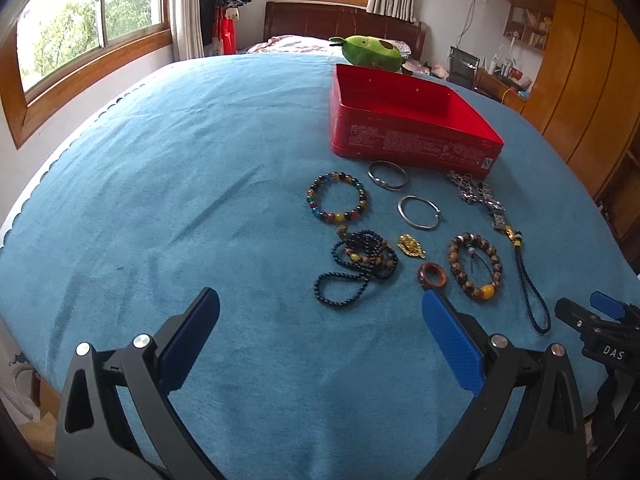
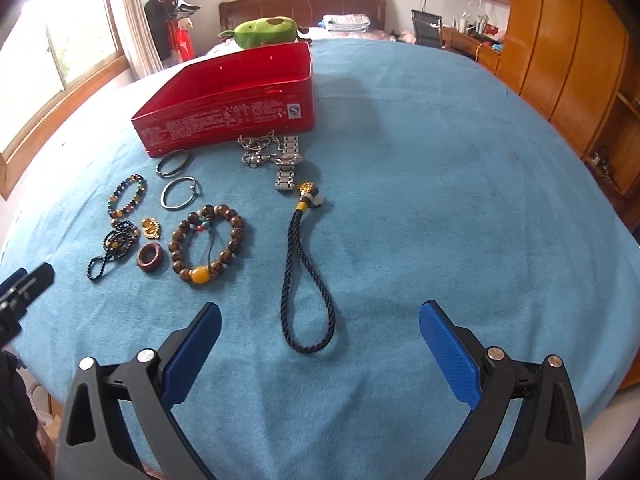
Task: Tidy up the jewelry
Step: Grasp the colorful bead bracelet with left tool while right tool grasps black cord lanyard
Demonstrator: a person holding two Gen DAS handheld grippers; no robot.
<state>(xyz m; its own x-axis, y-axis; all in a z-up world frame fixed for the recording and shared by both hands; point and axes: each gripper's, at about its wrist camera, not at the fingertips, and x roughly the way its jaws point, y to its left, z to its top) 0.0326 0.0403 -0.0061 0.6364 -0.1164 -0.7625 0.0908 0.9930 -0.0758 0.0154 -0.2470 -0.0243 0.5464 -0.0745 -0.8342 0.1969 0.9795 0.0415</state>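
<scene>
An open red tin box (image 1: 408, 136) (image 2: 224, 112) stands on the blue cloth. In front of it lie a multicoloured bead bracelet (image 1: 337, 202) (image 2: 127, 196), two silver bangles (image 1: 387, 176) (image 1: 419, 212), a black bead necklace (image 1: 356, 268), a gold pendant (image 1: 410, 246), a brown ring (image 1: 432, 274) (image 2: 150, 258), a brown bead bracelet (image 1: 476, 266) (image 2: 206, 244), a silver chain and watch (image 2: 276, 156) and a dark braided cord (image 2: 308, 280). My left gripper (image 1: 320, 312) is open and empty, short of the jewelry. My right gripper (image 2: 320, 320) is open and empty over the cord's loop.
A green avocado plush (image 1: 372, 54) sits behind the box. The blue cloth (image 1: 180, 160) covers a table. A bed, windows and wooden wardrobes (image 2: 560, 60) stand around. The right gripper shows at the left wrist view's right edge (image 1: 592, 316).
</scene>
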